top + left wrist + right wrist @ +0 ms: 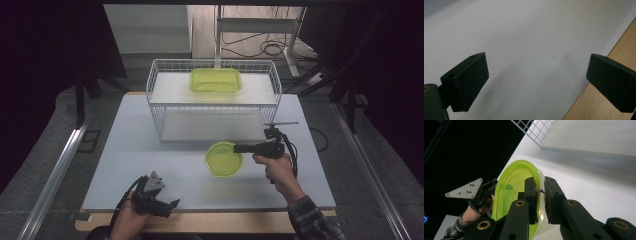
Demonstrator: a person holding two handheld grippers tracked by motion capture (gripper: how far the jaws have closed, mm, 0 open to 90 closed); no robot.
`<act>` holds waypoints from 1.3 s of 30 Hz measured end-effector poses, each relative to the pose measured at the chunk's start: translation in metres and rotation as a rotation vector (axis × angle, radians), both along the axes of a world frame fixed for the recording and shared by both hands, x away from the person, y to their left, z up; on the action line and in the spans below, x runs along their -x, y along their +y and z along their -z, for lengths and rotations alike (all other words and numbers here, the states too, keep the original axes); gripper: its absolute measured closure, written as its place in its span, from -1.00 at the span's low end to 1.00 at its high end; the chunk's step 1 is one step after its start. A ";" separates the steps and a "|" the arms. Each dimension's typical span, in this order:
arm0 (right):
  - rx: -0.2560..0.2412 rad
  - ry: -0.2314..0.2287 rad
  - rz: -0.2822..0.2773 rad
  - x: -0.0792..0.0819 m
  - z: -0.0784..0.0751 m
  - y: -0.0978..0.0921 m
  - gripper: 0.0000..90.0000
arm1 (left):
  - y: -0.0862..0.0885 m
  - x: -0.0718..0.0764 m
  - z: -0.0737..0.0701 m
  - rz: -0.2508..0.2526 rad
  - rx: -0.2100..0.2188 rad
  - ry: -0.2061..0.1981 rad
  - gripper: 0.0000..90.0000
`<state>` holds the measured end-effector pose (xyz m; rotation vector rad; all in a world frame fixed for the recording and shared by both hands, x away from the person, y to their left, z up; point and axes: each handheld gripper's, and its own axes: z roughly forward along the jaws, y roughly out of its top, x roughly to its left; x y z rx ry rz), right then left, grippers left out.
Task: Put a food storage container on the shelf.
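Resting at the middle of the high view, the round bowl (224,159) of clear green plastic sits on the smooth pale table (150,165), its thin rim pinched by the right gripper (540,200). At lower left, the left gripper (170,205) gapes wide, empty. Behind stands a white wire basket (214,107) bearing a rectangular green tray (215,80).

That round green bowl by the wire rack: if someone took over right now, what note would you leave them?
Right gripper: shut on the rim of the round green bowl, which is on the table in front of the wire rack.
Left gripper: open, holding nothing, near the table's front edge.
Done: a rectangular green container sits on the rack's top shelf.
Left: probably moving the bowl to the rack; the lower shelf looks free.
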<state>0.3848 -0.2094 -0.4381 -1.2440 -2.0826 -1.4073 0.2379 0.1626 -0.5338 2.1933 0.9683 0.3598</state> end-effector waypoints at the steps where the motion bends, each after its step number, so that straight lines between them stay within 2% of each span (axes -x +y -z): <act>1: -0.005 0.000 0.004 -0.001 -0.002 0.000 0.80 | 0.000 0.000 0.000 -0.001 0.000 0.000 -0.92; 20: -0.048 -0.073 0.046 -0.013 -0.065 -0.003 0.80 | 0.000 0.000 0.001 0.001 -0.004 0.006 -0.91; 32: -0.089 -0.097 0.074 -0.024 -0.104 -0.002 0.80 | 0.000 0.000 0.001 0.004 -0.005 0.008 -0.91; 39: -0.093 -0.124 0.093 -0.031 -0.127 0.001 0.80 | 0.000 0.000 0.001 0.006 -0.007 0.010 -0.91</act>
